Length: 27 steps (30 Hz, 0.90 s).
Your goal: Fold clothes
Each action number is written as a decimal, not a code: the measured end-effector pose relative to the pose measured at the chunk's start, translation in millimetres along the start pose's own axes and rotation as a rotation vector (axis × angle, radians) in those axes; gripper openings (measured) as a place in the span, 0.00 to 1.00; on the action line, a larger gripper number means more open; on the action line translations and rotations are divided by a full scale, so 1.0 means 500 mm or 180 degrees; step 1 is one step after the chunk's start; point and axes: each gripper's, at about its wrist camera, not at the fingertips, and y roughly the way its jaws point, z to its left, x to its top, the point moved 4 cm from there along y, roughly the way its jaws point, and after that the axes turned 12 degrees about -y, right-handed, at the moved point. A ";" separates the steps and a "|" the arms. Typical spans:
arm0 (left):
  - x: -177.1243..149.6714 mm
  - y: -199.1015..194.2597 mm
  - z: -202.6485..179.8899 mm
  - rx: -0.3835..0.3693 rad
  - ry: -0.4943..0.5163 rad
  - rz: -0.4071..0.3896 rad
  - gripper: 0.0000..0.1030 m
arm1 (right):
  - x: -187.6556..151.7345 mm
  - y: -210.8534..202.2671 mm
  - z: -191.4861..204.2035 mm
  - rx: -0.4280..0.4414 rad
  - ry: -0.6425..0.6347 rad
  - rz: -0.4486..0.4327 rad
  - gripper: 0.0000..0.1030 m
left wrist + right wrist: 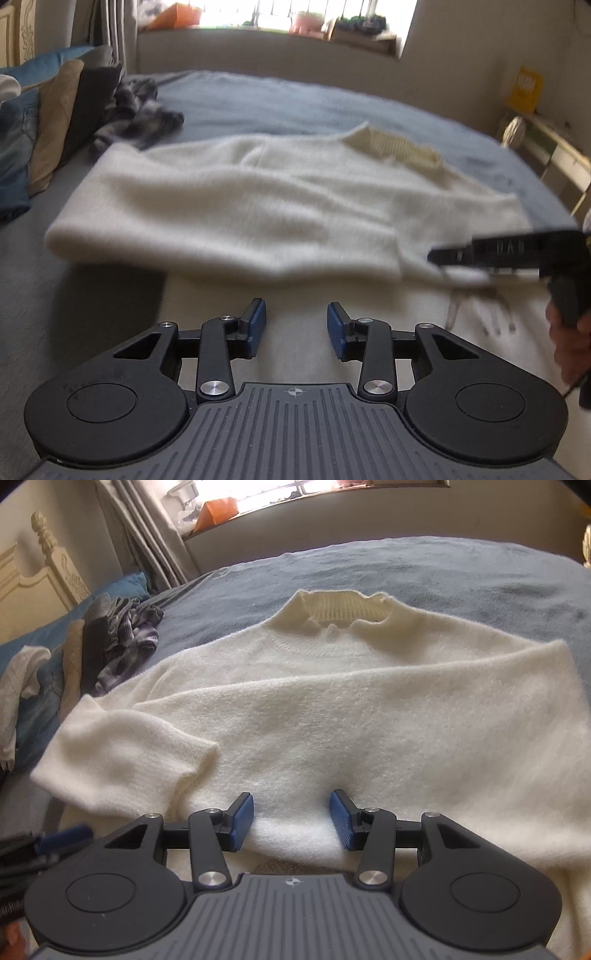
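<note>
I am holding the right gripper (291, 821) low in the centre of its own view, jaws standing partly apart with the sweater's (314, 716) near hem lying between the blue pads; the pads are not pressing the fluffy knit as far as I can see, so I am reading it as not gripping. The left gripper (296, 328) is sitting at the bottom centre of its view, also partly apart and holding nothing, with only pale fabric beyond its fingers; that view is blurred, so finer detail escapes me. The sweater is lying flat on the bed (461, 572), its hem toward me and its ribbed collar (345, 607) toward the top of the frame, so its long axis is running straight away from the right gripper. One sleeve (122, 753) is already lying folded across the body, its cuff resting at the left of the frame, just beyond the left gripper's side. I am judging the right gripper nearer the hem, so the next fold likely starts there. Open grey bedding is lying past the collar and to the right, giving room; a heap of other clothes (122, 638) is crowding the upper left, near the sleeve.
</note>
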 end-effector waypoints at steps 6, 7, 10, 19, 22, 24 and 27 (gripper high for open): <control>-0.035 -0.002 -0.036 0.0211 0.0328 0.0045 0.47 | 0.000 0.001 0.008 -0.0026 -0.0032 0.0000 0.51; -0.037 -0.002 -0.038 0.0229 0.0344 0.0056 0.49 | 0.000 0.001 0.009 -0.0034 -0.0029 0.0005 0.51; -0.037 -0.003 -0.040 0.0263 0.0345 0.0102 0.52 | 0.000 0.001 0.011 -0.0051 -0.0030 0.0008 0.51; -0.033 0.000 -0.038 0.0362 0.0283 0.0203 0.60 | -0.001 0.000 0.012 -0.0052 -0.0033 -0.0002 0.52; -0.034 0.000 -0.041 0.0389 0.0302 0.0206 0.61 | -0.001 0.000 0.012 -0.0048 -0.0036 -0.0005 0.53; -0.035 -0.001 -0.042 0.0403 0.0305 0.0207 0.62 | -0.002 0.000 0.012 -0.0044 -0.0040 -0.0009 0.54; -0.035 -0.001 -0.043 0.0418 0.0308 0.0214 0.63 | -0.003 0.000 0.013 -0.0044 -0.0051 -0.0013 0.55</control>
